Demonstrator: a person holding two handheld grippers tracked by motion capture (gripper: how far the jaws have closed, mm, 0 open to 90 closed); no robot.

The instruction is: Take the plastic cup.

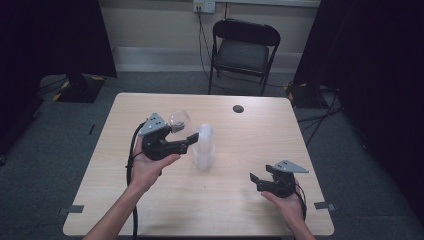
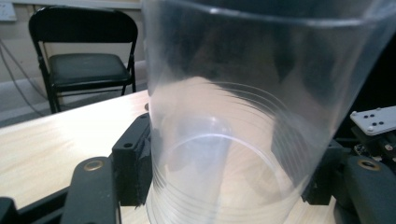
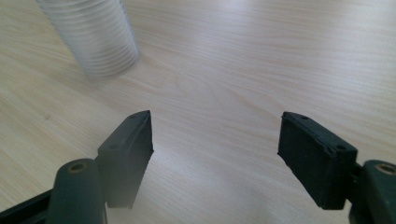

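My left gripper (image 1: 182,129) is shut on a clear plastic cup (image 1: 179,119), held above the left middle of the wooden table (image 1: 150,200). In the left gripper view the cup (image 2: 233,116) stands large between the two black pads (image 2: 133,163), which press on its ribbed sides. Just right of it, a stack of clear cups (image 1: 205,147) stands upright on the table centre. My right gripper (image 1: 259,175) rests low near the front right, open with nothing between its jaws. In the right gripper view the stack (image 3: 93,37) is at the upper left, well apart from my right gripper (image 3: 215,135).
A small dark round spot (image 1: 238,108) marks the table's far side. A black folding chair (image 1: 243,50) stands beyond the table's far edge. Dark curtains flank the room on both sides.
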